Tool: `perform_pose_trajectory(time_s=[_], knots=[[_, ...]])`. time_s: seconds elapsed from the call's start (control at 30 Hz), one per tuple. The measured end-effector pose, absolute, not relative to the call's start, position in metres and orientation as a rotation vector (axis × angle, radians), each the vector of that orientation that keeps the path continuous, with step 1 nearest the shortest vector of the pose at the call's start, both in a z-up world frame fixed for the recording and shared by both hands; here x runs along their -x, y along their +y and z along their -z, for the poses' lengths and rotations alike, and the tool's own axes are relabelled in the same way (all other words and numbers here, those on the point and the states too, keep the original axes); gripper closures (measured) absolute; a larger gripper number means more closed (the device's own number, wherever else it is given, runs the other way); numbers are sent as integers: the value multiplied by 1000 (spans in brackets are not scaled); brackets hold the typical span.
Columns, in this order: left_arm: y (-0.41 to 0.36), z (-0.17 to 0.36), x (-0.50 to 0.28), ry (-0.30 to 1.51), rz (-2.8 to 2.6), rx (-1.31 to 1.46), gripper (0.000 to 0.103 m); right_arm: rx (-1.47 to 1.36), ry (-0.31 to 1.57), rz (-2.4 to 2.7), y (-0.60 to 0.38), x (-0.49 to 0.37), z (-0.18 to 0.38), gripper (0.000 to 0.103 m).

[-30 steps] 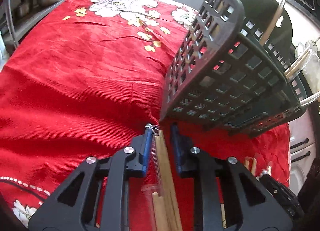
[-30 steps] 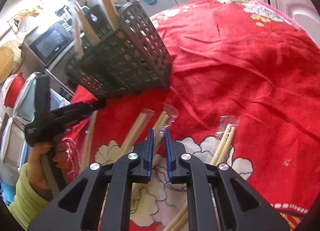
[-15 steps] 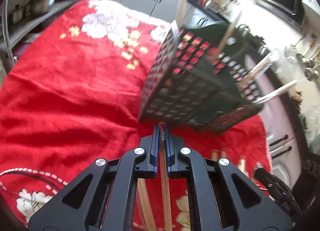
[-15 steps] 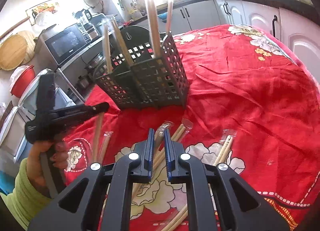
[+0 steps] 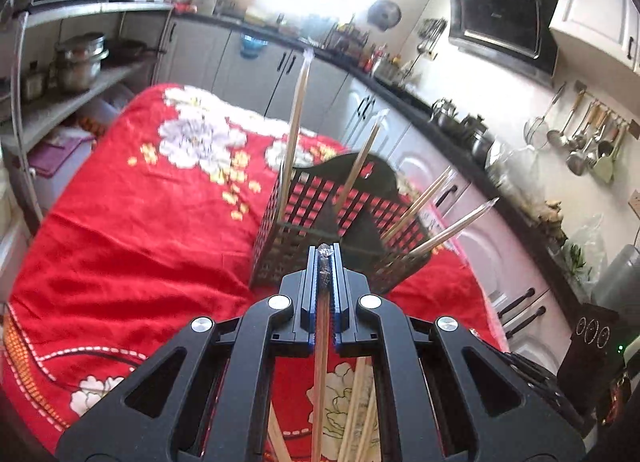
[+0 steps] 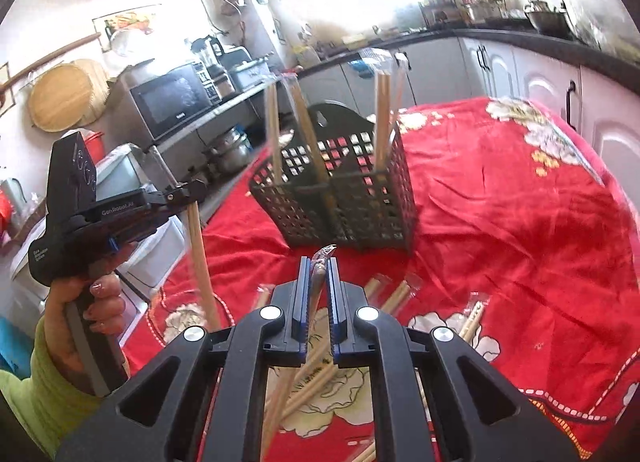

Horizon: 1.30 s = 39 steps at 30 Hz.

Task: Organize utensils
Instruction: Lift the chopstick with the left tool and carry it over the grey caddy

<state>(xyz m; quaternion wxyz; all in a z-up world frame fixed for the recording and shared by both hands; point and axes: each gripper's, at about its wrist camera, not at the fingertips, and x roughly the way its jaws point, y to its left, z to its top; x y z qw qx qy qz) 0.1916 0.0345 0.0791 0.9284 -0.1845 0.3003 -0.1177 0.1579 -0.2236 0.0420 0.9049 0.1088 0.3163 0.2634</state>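
Holding one wrapped wooden stick (image 5: 321,346) each, the left gripper (image 5: 325,258) and right gripper (image 6: 318,268) were pinched tight. Both hung near the dark holey plastic basket (image 6: 360,201) on the soft red cloth (image 6: 520,221). Its own sticks (image 6: 380,113) stood up tall.

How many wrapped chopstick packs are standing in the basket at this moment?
4 chopstick packs: a tall one by the left wall of the basket, one near the middle, and two leaning out to the right. Shorter ones may be hidden inside.
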Motion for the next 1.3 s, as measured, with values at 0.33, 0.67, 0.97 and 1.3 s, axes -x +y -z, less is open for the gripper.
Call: perform_pose_trajectory(time_s=[0.33, 0.67, 0.97, 1.3], knots=[[41, -114, -173, 528, 250, 381, 101, -230, 569, -555, -224, -155, -73, 96], [42, -141, -170, 466, 252, 370, 101, -213, 478, -568, -220, -159, -108, 96], [41, -162, -174, 404, 230, 362, 101, -207, 401, -576, -216, -169, -140, 96], [41, -189, -182, 314, 179, 355, 101, -254, 350, -564, -228, -189, -160, 96]])
